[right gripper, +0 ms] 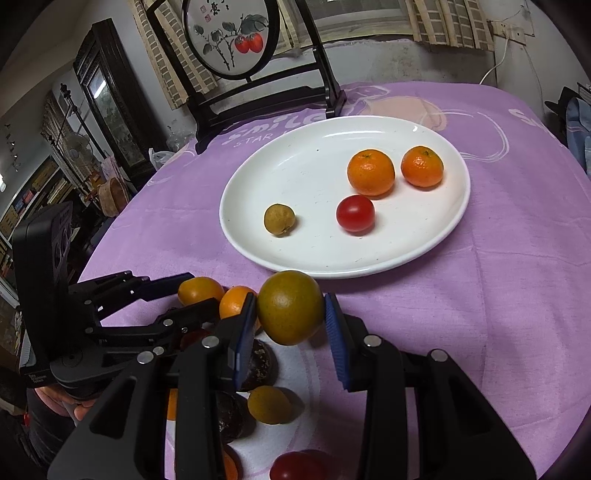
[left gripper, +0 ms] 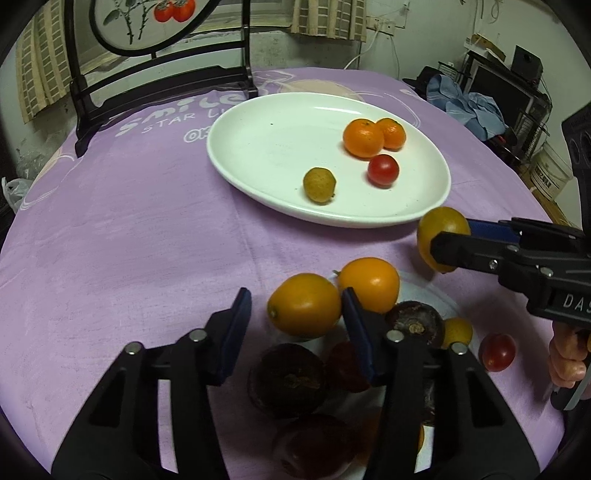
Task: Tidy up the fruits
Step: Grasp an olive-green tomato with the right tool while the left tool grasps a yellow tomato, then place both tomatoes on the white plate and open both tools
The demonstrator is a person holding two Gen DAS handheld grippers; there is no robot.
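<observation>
Nearest to the left wrist camera, the left gripper (left gripper: 297, 334) is standing with its 2 blue pads apart, holding nothing. It is hovering over a cluster of fruits that are lying on a pale mat (left gripper: 439, 295) on the purple tablecloth (left gripper: 129, 240). Between and beyond its fingers, 2 yellow-orange fruits (left gripper: 304, 304) are sitting side by side, and dark brown round fruits (left gripper: 286, 380) are lying under the fingers. A small red tomato (left gripper: 496, 351) is resting near the right edge of this cluster.

Close to the right wrist camera, the right gripper (right gripper: 290, 314) is clamping a greenish-yellow round fruit (right gripper: 290, 306) between its 2 pads, and the fruit is being held above the cloth, just in front of the near rim of the white plate (right gripper: 295, 147). In the left wrist view the same fruit (left gripper: 441, 230) is showing beside the plate's rim (left gripper: 258, 122), not over the plate.

On the plate, 2 orange mandarins (right gripper: 371, 171) are sitting close together at the far right part. A red tomato (right gripper: 355, 213) is lying just in front of them, and a small brownish-green fruit (right gripper: 279, 219) is lying apart, to the left of the tomato.

Behind the plate, a dark wooden stand with a round painted panel (right gripper: 231, 33) is standing upright on the table.
</observation>
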